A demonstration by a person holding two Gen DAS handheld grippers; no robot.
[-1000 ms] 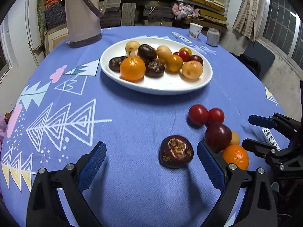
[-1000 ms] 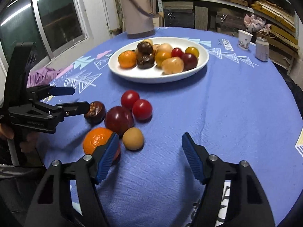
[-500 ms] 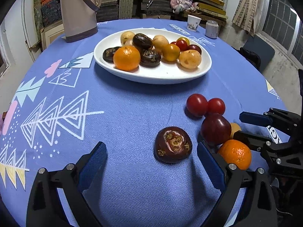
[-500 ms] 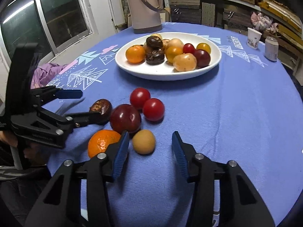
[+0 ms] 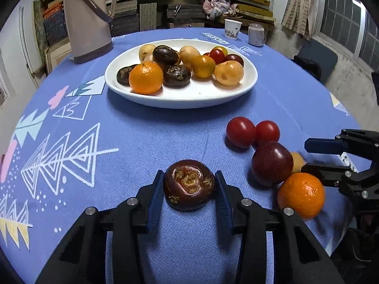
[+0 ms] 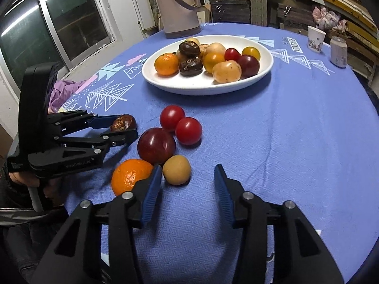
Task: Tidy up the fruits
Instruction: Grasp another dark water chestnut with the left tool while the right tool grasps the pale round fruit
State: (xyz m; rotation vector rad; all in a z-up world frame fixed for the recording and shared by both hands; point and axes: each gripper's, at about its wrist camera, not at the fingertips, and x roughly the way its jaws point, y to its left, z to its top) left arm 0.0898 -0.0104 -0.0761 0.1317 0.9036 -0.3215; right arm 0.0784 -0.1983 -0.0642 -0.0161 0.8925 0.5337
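Your left gripper (image 5: pixel 189 184) has its blue pads pressed against both sides of the dark brown water chestnut (image 5: pixel 189 185), which sits on the blue tablecloth (image 5: pixel 142 137) well in front of the white plate (image 5: pixel 182 97) of fruit. Just right of the chestnut lie a dark red plum (image 5: pixel 272 163), two red tomatoes (image 5: pixel 240 131), an orange (image 5: pixel 300 195) and a small tan fruit (image 6: pixel 176 169). Your right gripper (image 6: pixel 188 182) stands partly open, holding nothing, its left pad (image 6: pixel 151 188) just beside the tan fruit. Behind the plate stands a beige thermos (image 5: pixel 88 19).
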